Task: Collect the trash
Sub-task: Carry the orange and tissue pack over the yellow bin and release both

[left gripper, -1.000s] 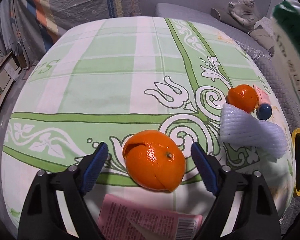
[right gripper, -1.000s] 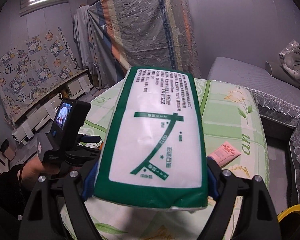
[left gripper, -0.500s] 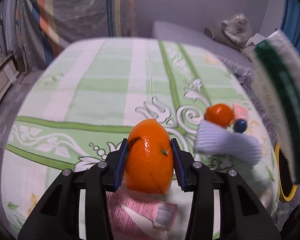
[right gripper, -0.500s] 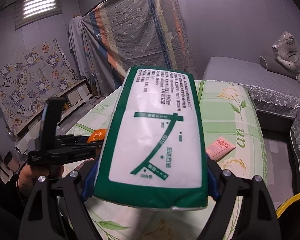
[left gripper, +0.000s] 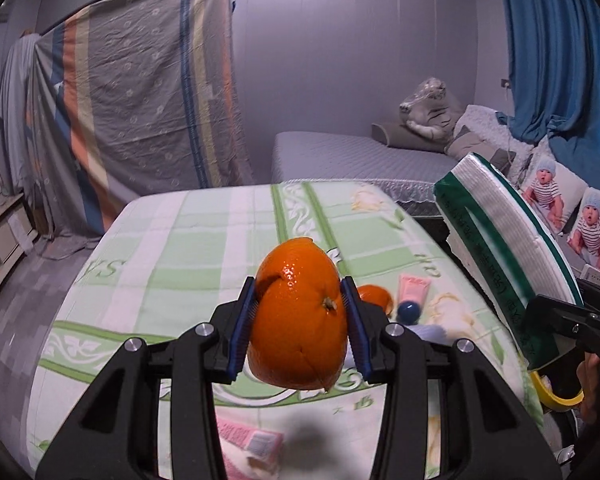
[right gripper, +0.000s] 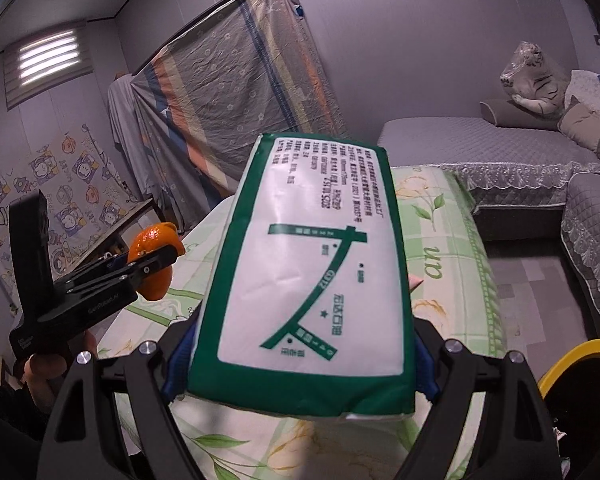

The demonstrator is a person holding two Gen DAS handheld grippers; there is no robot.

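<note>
— Where's our orange [left gripper: 300, 316]?
— Clamped between our left tongs [left gripper: 300, 320], lifted clear above the surface [left gripper: 172, 248].
— And our right tongs [right gripper: 300, 364]?
— Gripping the tissue pack [right gripper: 312, 272], also above the surface.

Your right gripper [right gripper: 300, 364] grips a green-and-white tissue pack [right gripper: 304, 280] above the bench [right gripper: 460, 240]; your left gripper [right gripper: 148, 264] clamps an orange [right gripper: 152, 244].

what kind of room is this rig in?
Most likely a lived-in home room, a bedroom or sitting room. A quilted grey daybed with pillows and a plush tiger lines the far wall, blue curtains hang beside it, and cartoon wallpaper covers the side wall.
</note>
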